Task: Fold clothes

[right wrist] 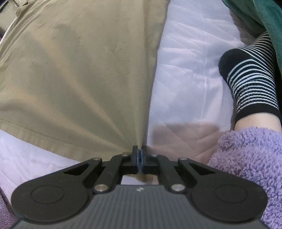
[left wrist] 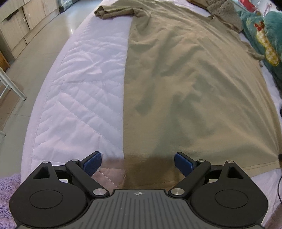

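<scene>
Right wrist view: my right hand-held gripper pinches the shirt hem corner for folding; my left hand-held gripper hangs spread.

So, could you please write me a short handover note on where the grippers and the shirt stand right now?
Right gripper: shut on the shirt, pinching its near hem corner; creases fan out from the pinch.
Left gripper: open, holding nothing, poised over the other near hem corner, where the shirt's side edge meets the bed.
Shirt: spread flat on the bed, collar at the far end, one sleeve bunched at the far corner.
Done: the right corner grip only; no fold shows yet.
Left: probably close the left gripper on its corner, then fold the shirt.
</scene>
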